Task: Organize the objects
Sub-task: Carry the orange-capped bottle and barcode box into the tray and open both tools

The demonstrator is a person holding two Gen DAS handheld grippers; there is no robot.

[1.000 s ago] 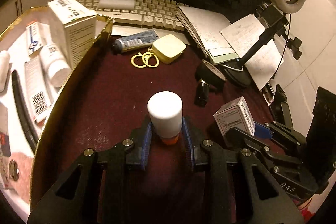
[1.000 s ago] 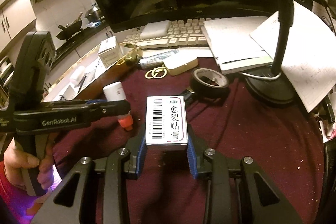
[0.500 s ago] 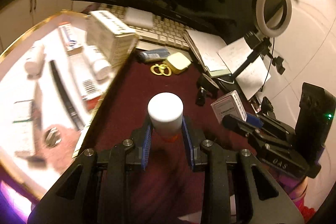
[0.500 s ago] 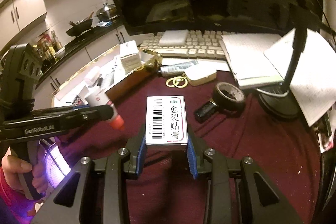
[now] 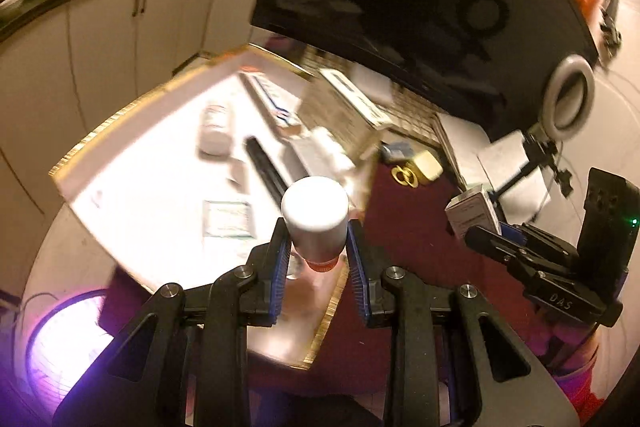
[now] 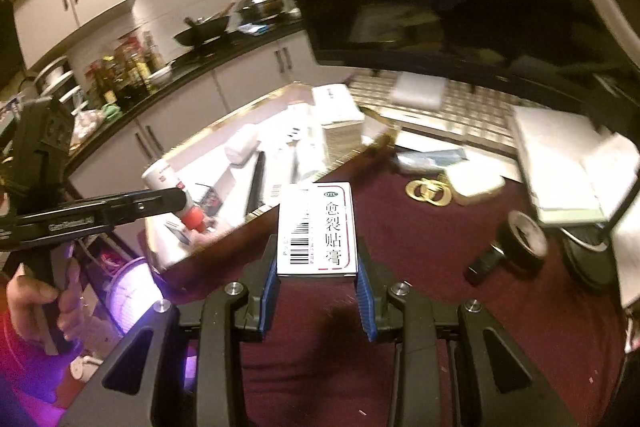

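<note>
My left gripper is shut on a white bottle with an orange cap and holds it in the air above the near corner of the gold-rimmed white tray. The same bottle and left gripper show in the right wrist view, over the tray. My right gripper is shut on a white medicine box with a barcode and Chinese print, held above the dark red cloth. The box also shows in the left wrist view.
The tray holds several boxes, a white bottle and a black strip. On the cloth lie yellow rings with a cream case, a tube and a tape roll. A keyboard, monitor, notebook and ring lamp stand behind.
Both grippers have risen and swung left toward the tray, each still holding its object. The left gripper's bottle is now over the tray's near corner instead of the cloth.
</note>
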